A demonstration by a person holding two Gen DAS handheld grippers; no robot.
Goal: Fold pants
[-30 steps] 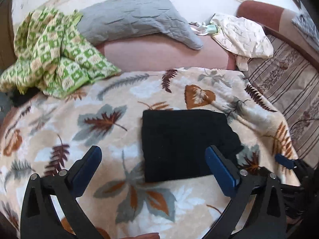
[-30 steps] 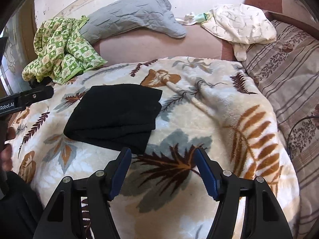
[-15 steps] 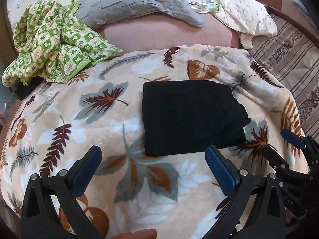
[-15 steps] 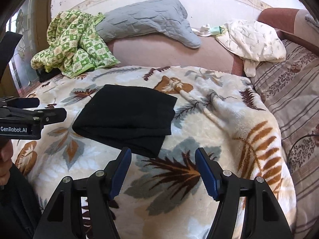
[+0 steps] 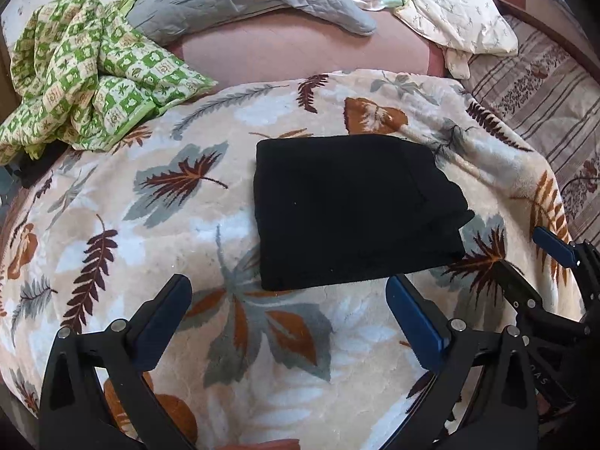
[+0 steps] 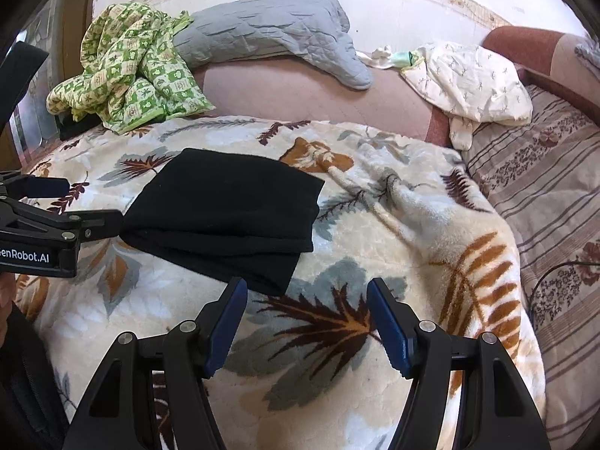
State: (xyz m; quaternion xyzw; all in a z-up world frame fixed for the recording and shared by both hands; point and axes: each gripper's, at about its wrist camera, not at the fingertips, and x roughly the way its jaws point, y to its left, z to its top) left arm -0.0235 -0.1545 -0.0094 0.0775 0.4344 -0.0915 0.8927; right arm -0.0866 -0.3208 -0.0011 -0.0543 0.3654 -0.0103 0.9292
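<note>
While both stand open, each gripper (image 5: 288, 318) (image 6: 307, 322) hovers near the pants (image 5: 352, 210).

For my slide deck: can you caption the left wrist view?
Open left gripper hovers short of folded black pants lying on a leaf-print fleece blanket.

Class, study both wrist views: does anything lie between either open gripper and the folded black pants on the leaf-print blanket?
Nothing visible does. Only bare leaf-print blanket lies between the left gripper and the black pants, and likewise ahead of the right gripper. The green checked cloth lies apart, at the blanket's far left.
</note>
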